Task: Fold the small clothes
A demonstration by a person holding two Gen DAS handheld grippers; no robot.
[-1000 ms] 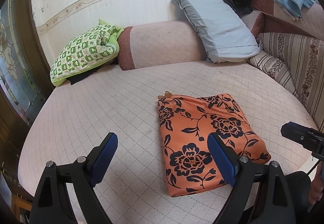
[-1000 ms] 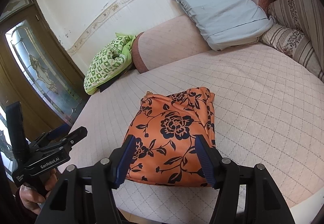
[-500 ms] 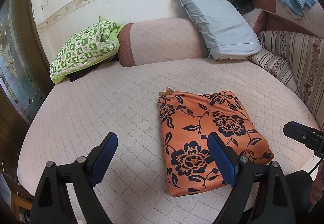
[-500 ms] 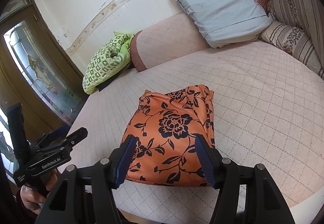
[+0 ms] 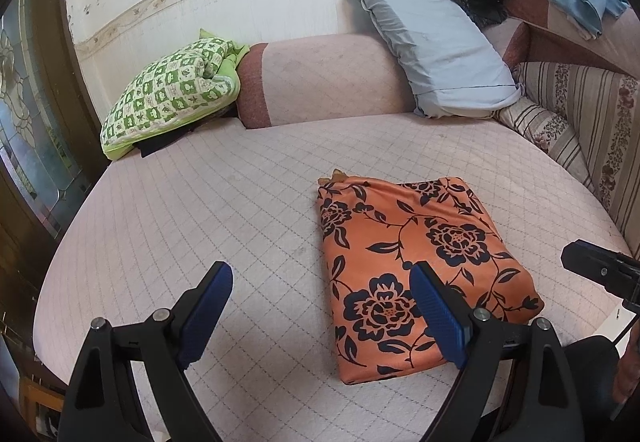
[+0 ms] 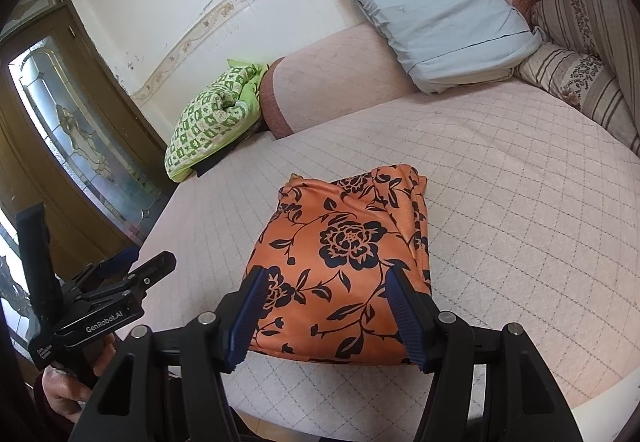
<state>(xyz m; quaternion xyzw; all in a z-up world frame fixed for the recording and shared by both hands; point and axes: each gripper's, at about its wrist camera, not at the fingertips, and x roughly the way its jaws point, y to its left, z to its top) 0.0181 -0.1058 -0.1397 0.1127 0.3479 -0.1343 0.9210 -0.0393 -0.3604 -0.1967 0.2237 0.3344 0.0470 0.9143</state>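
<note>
An orange cloth with black flowers [image 5: 416, 262] lies folded into a neat rectangle on the pink quilted bed [image 5: 224, 210]. It also shows in the right wrist view [image 6: 344, 266]. My left gripper [image 5: 320, 306] is open and empty, held above the bed's front edge, left of the cloth's near end. My right gripper [image 6: 326, 314] is open and empty, hovering just over the cloth's near edge. The left gripper's body shows in the right wrist view [image 6: 100, 306], held by a hand.
A green checked quilt [image 5: 172, 90] lies at the back left. A grey-blue pillow [image 5: 432, 50] leans on the pink bolster [image 5: 328, 82]. Striped cushions [image 5: 568, 122] line the right. A glass door [image 6: 80, 130] stands at the left.
Both grippers have drawn back and tilted slightly, so the folded cloth sits a little farther off in view. The cloth itself has not moved; both grippers stay open.
</note>
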